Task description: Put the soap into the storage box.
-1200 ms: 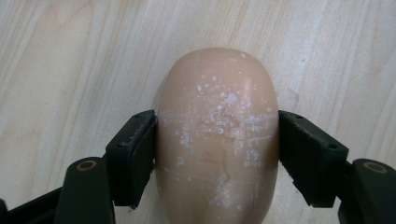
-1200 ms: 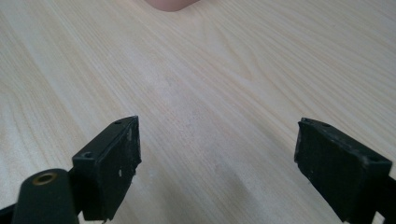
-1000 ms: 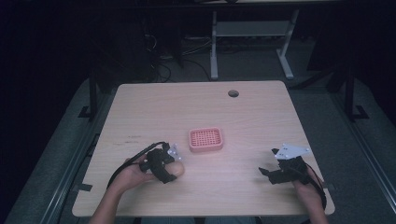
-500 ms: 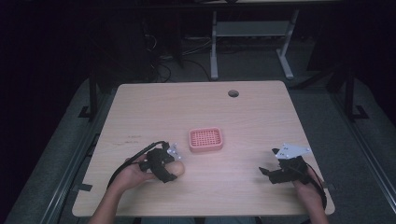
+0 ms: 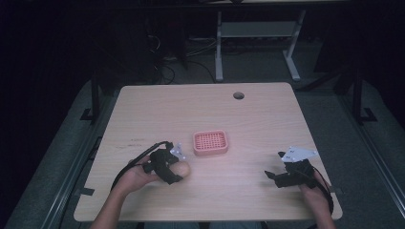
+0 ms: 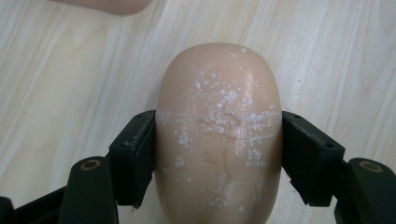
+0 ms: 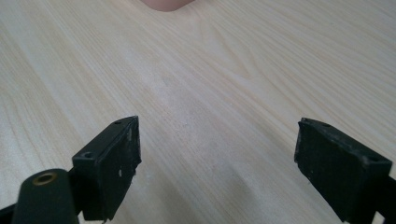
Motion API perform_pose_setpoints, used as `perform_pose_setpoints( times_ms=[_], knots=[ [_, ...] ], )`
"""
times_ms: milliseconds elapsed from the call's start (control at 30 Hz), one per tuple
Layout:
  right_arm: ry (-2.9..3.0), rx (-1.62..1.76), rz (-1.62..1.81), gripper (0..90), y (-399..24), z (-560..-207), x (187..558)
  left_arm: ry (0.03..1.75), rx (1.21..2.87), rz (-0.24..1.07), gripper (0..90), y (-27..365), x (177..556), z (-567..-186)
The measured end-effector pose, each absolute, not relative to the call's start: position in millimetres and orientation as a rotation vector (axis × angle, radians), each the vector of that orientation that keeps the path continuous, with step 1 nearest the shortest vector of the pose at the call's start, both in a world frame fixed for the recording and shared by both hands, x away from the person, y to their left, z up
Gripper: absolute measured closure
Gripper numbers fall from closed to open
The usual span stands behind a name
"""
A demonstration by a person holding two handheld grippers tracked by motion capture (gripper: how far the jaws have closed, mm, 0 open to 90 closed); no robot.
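Close to the person's side of the table [image 5: 143,109], on the left, the left gripper [image 5: 177,171] is pinching a bar of soap [image 5: 182,169]. Seen from the left gripper view, the bar of soap [image 6: 218,135] is tan and smooth, shaped like a fat egg, with little white specks and thin scratches on top. One black jaw presses on each long side of it, so the soap sits snug between them. Light wood shows all around the soap. Whether it rests on the wood or is lifted a bit cannot be told.

On the right side, just as near to the person, the right gripper [image 5: 270,175] sits low over the table, well apart from the soap. A grey three-cornered plate sits on top of it. Looking through the right gripper view, the right gripper [image 7: 217,154] has its two black jaws spread wide, and bare wood shows between them. A bit of something pink peeks in at the top edge of that view.

Farther out, near the middle of the table, sits a pink soap dish [image 5: 210,142] with lots of tiny holes in it. It is near the left gripper, a little way beyond it and off toward the right. A cable trails back from each gripper along the person's arm.

Way at the far edge, the table has a small round hole [image 5: 238,95].
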State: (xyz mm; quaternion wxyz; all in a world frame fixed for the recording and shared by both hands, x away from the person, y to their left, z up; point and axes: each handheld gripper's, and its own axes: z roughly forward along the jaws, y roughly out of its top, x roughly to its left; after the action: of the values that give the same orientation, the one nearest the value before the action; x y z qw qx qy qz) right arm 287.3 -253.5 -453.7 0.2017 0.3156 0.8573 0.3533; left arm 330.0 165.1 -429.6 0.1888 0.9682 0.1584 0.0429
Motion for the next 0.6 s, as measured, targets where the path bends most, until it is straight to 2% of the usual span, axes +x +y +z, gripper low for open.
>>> perform_pose_setpoints(
  times_ms=[600],
  knots=[
    [2.385, 0.896, 0.996, 14.0, -255, -453, 287, 0.398, 2.732, 0.111, 32.2, 146, 346, -420]
  ],
)
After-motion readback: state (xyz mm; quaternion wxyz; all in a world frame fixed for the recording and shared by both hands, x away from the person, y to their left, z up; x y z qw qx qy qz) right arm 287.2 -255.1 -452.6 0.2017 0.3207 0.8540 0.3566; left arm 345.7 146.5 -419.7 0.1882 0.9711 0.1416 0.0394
